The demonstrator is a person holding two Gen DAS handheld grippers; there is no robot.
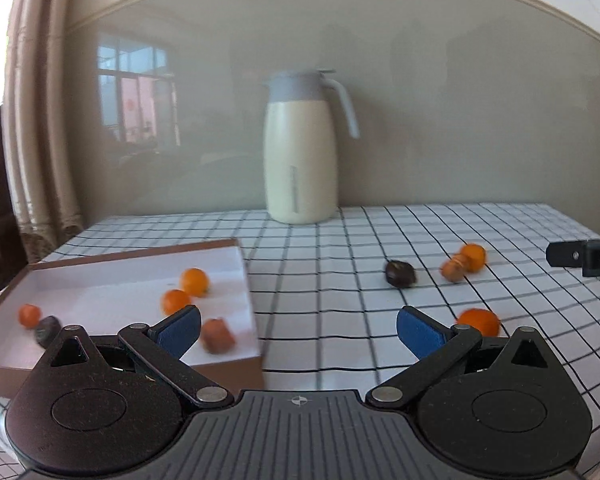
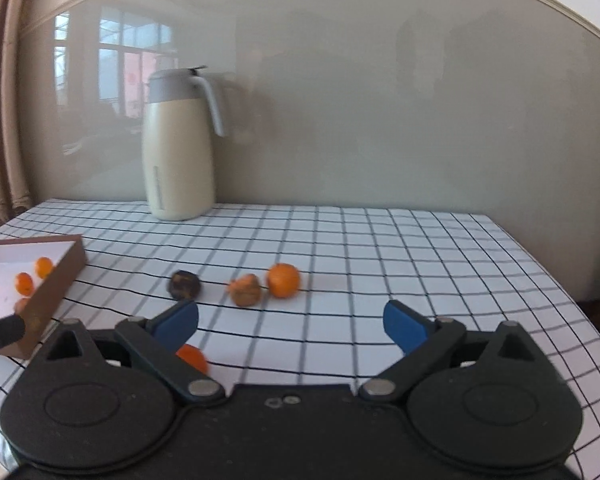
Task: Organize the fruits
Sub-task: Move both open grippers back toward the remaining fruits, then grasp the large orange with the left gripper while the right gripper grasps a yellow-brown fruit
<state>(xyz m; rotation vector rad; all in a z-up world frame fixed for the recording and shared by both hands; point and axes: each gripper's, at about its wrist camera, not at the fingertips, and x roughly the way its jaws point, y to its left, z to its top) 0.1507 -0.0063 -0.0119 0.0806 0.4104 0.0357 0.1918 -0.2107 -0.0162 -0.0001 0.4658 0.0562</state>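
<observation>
Four fruits lay loose on the checked table (image 2: pixel 340 240), out past both grippers. The right gripper (image 2: pixel 291 322) had its blue fingers (image 2: pixel 406 326) spread wide with nothing between them. The round orange (image 2: pixel 284 280), the tan fruit (image 2: pixel 245 289) touching it and the dark fruit (image 2: pixel 185 285) sat in a row ahead of those fingers, a bit to their left. Another orange (image 2: pixel 192 357) lay very close, half hidden under the left finger. None of them looked long, so any way of pinching should work. I think the right hand was nearer to the row.

The left gripper (image 1: pixel 299 330) was also wide and held nothing. Its view showed the inside of the box (image 1: pixel 244 276), with several fruits already in it. The right view showed only a corner of that box. The right view showed the loose fruits much better. A cream jug (image 1: pixel 300 160) stood at the back by the wall.
</observation>
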